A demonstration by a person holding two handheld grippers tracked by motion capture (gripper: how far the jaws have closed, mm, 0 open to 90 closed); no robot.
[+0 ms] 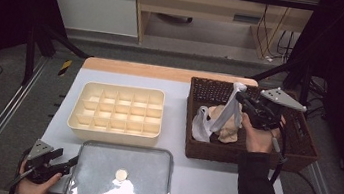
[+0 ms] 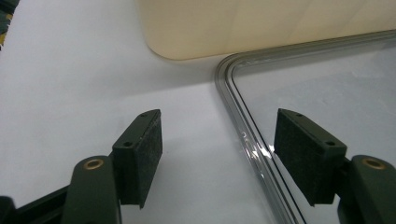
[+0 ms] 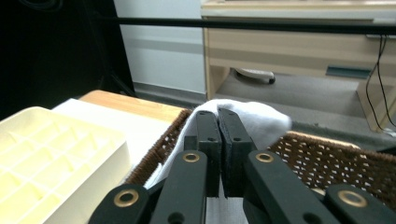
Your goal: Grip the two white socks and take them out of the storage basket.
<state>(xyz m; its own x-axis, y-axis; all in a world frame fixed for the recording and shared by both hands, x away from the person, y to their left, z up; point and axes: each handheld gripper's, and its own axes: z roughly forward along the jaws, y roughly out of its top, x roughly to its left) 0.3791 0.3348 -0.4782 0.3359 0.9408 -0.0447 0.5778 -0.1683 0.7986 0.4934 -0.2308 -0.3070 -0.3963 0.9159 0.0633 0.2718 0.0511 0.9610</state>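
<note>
The right gripper (image 1: 237, 92) was over the wicker basket (image 1: 298, 154) at the table's right side, jaws clenched on a white sock (image 1: 226, 115). The sock's top end was pinched btwn the pads, and the rest hung down slack into the basket. In the right gripper view the jaws stood nearly together, w/ white cloth (image 3: 254, 119) bunched around and past the tips and the basket's woven rim (image 3: 327, 156) below.

In the basket under the hanging sock lay a beige cloth piece (image 1: 225, 126) and another white piece (image 1: 200, 124), touching each other near the basket's middle.

The left gripper (image 1: 72, 162) rested low at the near left corner of the table, jaws released and holding nothing. In the left gripper view its pads stood well apart: one over the white tabletop (image 2: 70, 84), the other over the clear lid (image 2: 327, 93), w/ the lid's rim (image 2: 243, 135) running btwn them. Can't tell if either pad touched the lid.

The cream divided tray (image 1: 117, 109) sat in the table's middle-left, just beyond the lid (image 1: 119, 175); its compartments looked bare. A small round spot (image 1: 121, 174) showed on the lid's center.
</note>
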